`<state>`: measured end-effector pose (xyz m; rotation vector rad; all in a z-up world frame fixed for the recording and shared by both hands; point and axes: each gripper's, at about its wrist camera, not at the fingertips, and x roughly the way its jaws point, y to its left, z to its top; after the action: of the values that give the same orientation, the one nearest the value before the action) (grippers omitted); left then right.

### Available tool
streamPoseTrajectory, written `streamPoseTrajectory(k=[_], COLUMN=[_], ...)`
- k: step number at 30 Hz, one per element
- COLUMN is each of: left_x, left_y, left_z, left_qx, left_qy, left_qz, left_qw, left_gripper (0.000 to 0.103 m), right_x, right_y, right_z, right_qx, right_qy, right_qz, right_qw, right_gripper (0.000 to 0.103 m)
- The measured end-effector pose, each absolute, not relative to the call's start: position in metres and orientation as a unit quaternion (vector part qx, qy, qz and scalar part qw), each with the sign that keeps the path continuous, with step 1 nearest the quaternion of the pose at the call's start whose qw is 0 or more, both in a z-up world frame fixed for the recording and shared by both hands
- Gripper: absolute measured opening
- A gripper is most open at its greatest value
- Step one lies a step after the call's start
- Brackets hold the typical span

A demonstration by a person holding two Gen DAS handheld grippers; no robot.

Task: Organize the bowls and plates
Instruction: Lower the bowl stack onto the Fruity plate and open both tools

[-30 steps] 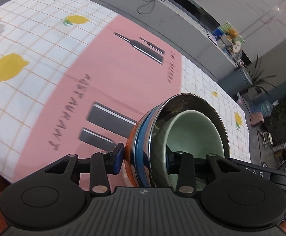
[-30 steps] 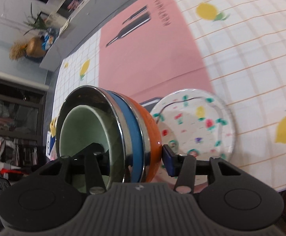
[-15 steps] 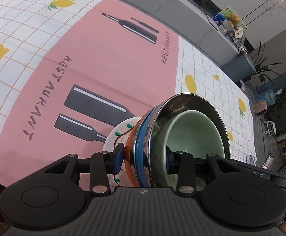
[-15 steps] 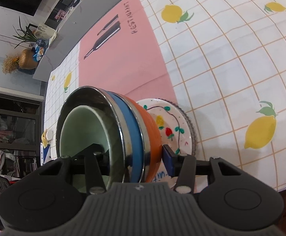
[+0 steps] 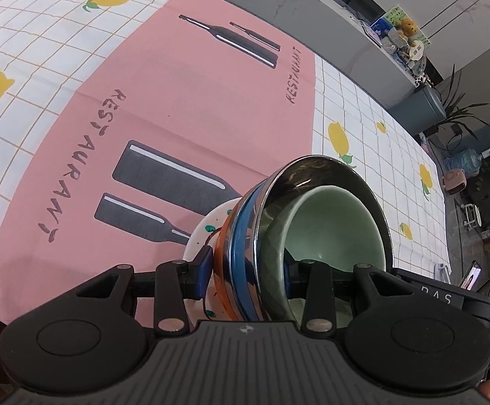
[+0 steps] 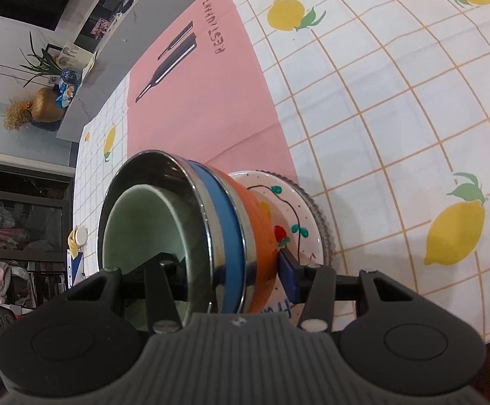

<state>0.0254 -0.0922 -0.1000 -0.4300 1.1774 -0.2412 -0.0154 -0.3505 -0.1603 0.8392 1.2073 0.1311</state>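
Note:
A nested bowl stack hangs tipped on its side between both grippers: an orange bowl (image 5: pixel 223 246) outermost, then a blue bowl (image 5: pixel 241 236), a steel bowl (image 5: pixel 312 172) and a pale green bowl (image 5: pixel 329 222) inside. My left gripper (image 5: pixel 245 266) is shut on the stack's near rim, one finger outside the orange wall and one inside the green bowl. My right gripper (image 6: pixel 224 270) clamps the opposite side of the stack (image 6: pixel 218 209) the same way. Directly under the stack lies a painted white plate (image 6: pixel 295 216) on a ribbed glass plate (image 6: pixel 325 222). Whether the stack touches the plate is hidden.
The table wears a checked lemon cloth (image 6: pixel 396 118) with a pink "RESTAURANT" panel (image 5: pixel 177 101). A grey counter (image 5: pixel 312 6) runs along the table's far edge. A small white object (image 6: pixel 78 236) lies on the cloth at far left. The right gripper's body (image 5: pixel 447 298) shows beside the stack.
Both grippers came down together with the bowl stack. The painted plate, first beside the stack, now sits right under it. Little has moved in the last half second.

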Motion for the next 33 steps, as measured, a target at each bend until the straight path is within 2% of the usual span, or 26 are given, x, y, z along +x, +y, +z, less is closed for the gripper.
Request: streamPoseTrajectory(k=[13, 16, 20, 28, 33], left_x=[0.028, 0.027, 0.024, 0.017, 0.000], left_y=[-0.087, -0.087, -0.088, -0.076, -0.074], left_z=[-0.102, -0.100, -0.092, -0.071, -0.037], left_qx=[-0.215, -0.214, -0.206, -0.205, -0.143], left_qy=[0.553, 0.545, 0.532, 0.496, 0.421], left_qz=[-0.119, -0.124, -0.131, -0.132, -0.122], left_qw=[0.796, 0.801, 0.811, 0.833, 0.887], left_gripper=[0.047, 0.060, 0.070, 0.072, 0.072], right_x=[-0.016, -0.016, -0.016, -0.026, -0.038], right_y=[-0.344, -0.342, -0.341, -0.336, -0.327], right_z=[-0.155, -0.147, -0.134, -0.110, -0.076], right_qx=[0.363, 0.345, 0.325, 0.284, 0.215], right_qy=[0.544, 0.532, 0.520, 0.500, 0.459], right_qz=[0.061, 0.061, 0.066, 0.061, 0.048], right_qw=[0.754, 0.771, 0.787, 0.816, 0.861], right_gripper=[0.053, 0.070, 0.075, 0.076, 0.077])
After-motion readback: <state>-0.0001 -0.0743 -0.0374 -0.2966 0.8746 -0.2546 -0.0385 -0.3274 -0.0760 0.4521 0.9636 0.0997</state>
